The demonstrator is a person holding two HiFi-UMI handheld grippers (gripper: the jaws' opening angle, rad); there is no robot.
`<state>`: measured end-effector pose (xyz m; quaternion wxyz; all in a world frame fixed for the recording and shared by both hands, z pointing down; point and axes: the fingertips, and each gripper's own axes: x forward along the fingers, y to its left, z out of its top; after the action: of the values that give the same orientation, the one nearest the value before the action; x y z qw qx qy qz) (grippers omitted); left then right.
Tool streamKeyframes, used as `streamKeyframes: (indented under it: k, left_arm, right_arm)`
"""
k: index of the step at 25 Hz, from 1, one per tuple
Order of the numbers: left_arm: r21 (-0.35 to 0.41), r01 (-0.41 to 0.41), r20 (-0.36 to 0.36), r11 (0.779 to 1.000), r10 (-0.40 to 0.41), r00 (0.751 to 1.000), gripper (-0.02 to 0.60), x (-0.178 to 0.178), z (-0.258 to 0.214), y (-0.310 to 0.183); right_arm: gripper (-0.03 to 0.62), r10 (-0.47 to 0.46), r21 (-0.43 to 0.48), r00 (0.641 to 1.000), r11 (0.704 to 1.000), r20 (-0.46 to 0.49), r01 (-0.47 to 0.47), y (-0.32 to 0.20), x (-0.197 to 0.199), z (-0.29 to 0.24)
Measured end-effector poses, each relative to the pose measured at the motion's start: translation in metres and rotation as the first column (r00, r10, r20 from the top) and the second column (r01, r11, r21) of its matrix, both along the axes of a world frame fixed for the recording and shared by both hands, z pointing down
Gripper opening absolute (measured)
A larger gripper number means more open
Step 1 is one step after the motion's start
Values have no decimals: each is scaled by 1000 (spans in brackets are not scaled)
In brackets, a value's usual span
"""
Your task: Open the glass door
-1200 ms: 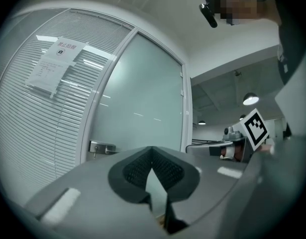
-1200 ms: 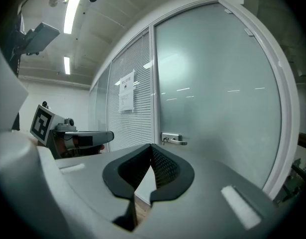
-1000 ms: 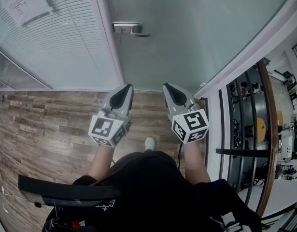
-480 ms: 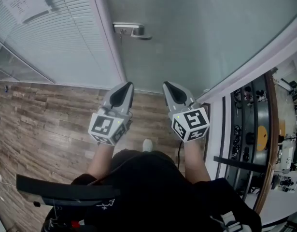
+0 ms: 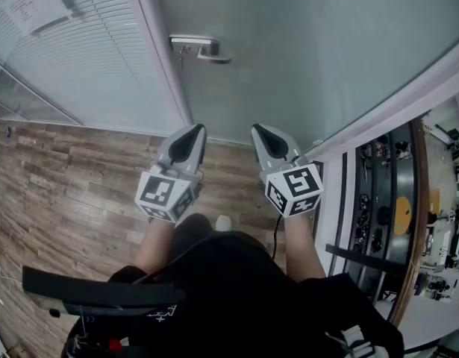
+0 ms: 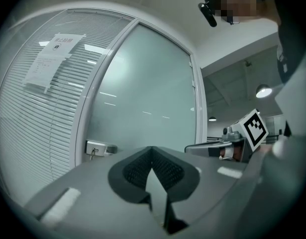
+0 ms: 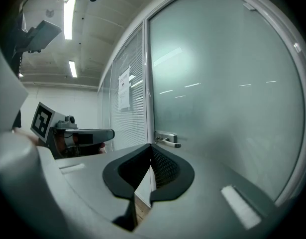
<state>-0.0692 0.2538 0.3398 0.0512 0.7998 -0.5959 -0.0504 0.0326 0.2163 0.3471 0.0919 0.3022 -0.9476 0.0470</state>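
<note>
Both tools pointed at frosted glass: glass door [image 5: 311, 58], one broad, flat, milky grey-green pane in a white frame, straight ahead of the tips and touched by neither. Matte and smooth, with only faint streaks of ceiling light in it (nothing legible through it).

Left of the left tool, fixed panel [image 5: 102, 73] of fine horizontal white slats, ridged where the door is plain.

Beneath both tools, floor [image 5: 65, 192] of brown wood-grain planks.

Then left gripper [image 5: 192, 131] and right gripper [image 5: 260, 131], side by side and apart: pale grey tapered shells with dark ribbed pads, each backed by a cube [image 5: 163, 194] of black-and-white square markers. Jaws of each closed tip to tip, nothing between them.

Ahead of the tools, nearer the left one's line and well apart from both tips, door handle [image 5: 207, 49]: short silvery metal lever on a rectangular plate, at the door's edge by the white post [image 5: 166, 73].

Farther left, paper notice [image 5: 35, 2] on the slats, print too small to read.
</note>
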Motion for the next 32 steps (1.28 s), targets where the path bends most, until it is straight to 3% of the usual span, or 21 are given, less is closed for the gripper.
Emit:
streamKeyframes:
  k: [12,32]
  left_arm:
    - [-18,27,-26,999,-27,999,0,-26,10,-13]
    - [2,-80,-51,997,80,995,0,-106,8,-95]
  right_arm:
    - [3,-20,-13,1000,1000,-24,19,-15,-22,7]
    - [3,33,-10,998,999,-53,-34,-86,-105,10]
